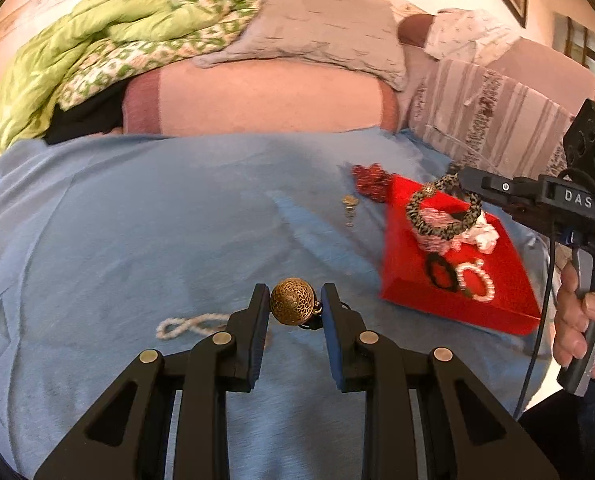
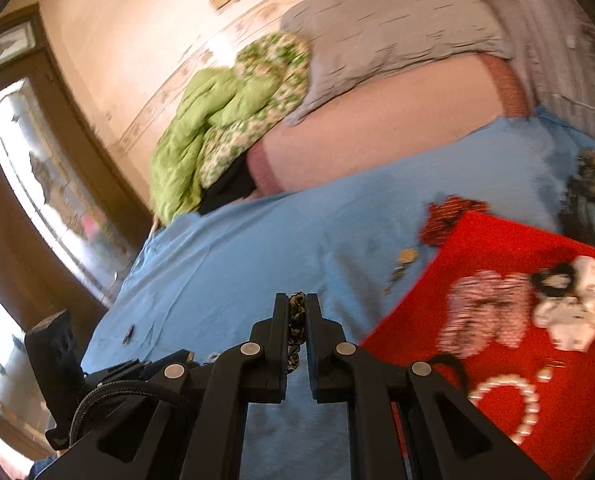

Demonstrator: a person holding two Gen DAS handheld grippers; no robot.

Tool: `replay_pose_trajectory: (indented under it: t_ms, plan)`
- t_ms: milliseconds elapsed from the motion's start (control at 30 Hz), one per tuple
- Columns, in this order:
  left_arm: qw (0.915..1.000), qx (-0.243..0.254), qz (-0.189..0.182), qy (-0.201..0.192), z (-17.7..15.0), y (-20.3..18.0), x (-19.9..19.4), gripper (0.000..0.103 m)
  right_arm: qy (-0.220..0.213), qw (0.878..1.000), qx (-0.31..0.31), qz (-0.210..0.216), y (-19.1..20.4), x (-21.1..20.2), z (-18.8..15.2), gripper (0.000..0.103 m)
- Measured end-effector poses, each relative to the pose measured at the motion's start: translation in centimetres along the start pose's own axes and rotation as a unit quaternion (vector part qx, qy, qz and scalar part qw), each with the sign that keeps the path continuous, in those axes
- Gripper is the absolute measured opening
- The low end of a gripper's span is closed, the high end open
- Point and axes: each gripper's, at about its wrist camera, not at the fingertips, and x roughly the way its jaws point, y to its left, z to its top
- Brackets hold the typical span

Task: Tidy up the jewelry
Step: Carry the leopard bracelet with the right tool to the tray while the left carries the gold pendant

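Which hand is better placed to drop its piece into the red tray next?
Right. The right gripper already holds the leopard bracelet above the red tray; the left gripper is off to its side.

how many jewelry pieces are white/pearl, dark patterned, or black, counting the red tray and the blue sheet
white/pearl: 2, pearl bracelet on the red tray, pearl strand on the blue sheet
dark patterned: 1, braided necklace in the right gripper
black: 1, black ring
total: 4
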Motion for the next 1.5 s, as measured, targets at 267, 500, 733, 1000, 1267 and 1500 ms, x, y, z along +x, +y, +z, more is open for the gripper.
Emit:
replay_pose_trajectory:
  t_ms: [267, 500, 733, 1000, 1267, 1500]
  plan:
    - [0.9981, 0.04, -0.045, 0.007, 1.4, -6.8, 1.9, 0.025, -0.053, 0.995, 0.069, -0.042, -6.0, -7.0, 0.5, 0.008]
    - [0.9924, 0.078, -0.093, 0.025, 2.1, -14.0, 4.7, 0.025, -0.052, 0.987, 0.125, -0.091, -10.6, -9.7, -0.4, 0.008]
    - [0.9861, 0.099, -0.122, 0.055, 1.7, -18.9, 8.0, 0.025, -0.015, 0.978, 0.135, -0.156, -12.9, -9.6, -1.0, 0.008]
    - [0.9843, 0.103, -0.117, 0.083, 0.8, -19.9, 10.7, 0.025, 0.023, 0.972, 0.147, -0.181, -14.1, -8.3, -1.8, 0.009]
    - [0.9846, 0.102, -0.109, 0.092, 0.4, -19.3, 11.3, 0.025, 0.03, 0.97, 0.145, -0.19, -13.8, -7.6, -2.0, 0.009]
    - [0.985, 0.107, -0.099, 0.091, 0.3, -19.2, 11.2, 0.025, 0.04, 0.969, 0.143, -0.199, -13.9, -7.0, -2.1, 0.009]
